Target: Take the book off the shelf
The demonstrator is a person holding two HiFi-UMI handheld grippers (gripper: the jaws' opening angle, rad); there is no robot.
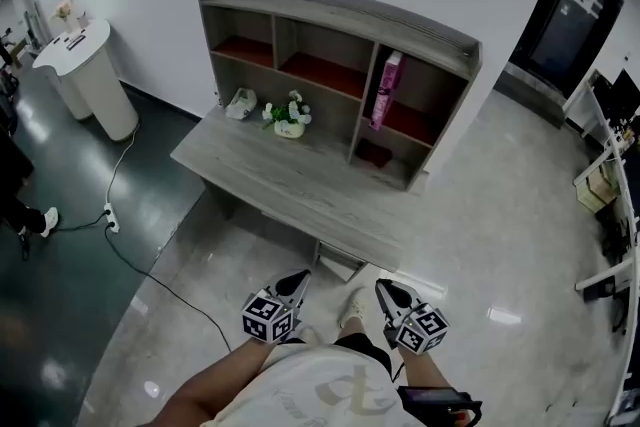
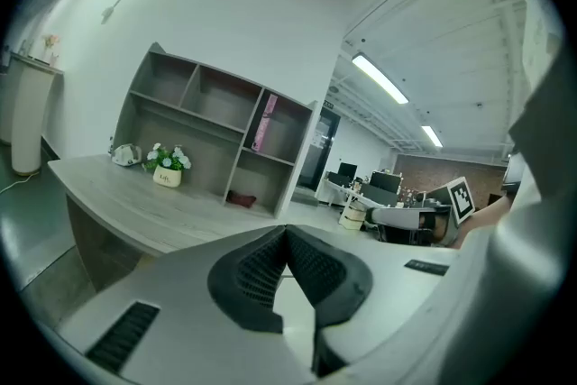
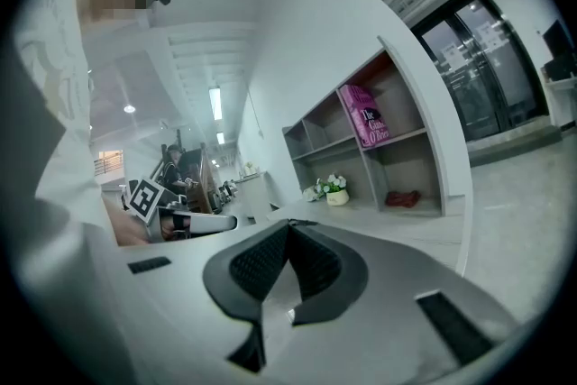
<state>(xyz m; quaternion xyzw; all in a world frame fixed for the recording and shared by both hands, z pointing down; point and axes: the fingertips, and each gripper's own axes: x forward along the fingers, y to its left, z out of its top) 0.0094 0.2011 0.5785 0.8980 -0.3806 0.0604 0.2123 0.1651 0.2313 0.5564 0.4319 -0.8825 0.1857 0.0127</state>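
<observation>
A pink book stands upright in the upper right compartment of the grey shelf unit on a grey desk. The same pink book shows in the left gripper view, and the book appears again in the right gripper view. Both grippers hang low near my body, well short of the desk. My left gripper is shut with nothing in it, its tips meeting. My right gripper is likewise shut and empty, its tips together.
A small pot of white flowers and a pale object sit on the desk. A dark red item lies in the lower right compartment. A white pedestal and a floor cable are at left; office furniture at right.
</observation>
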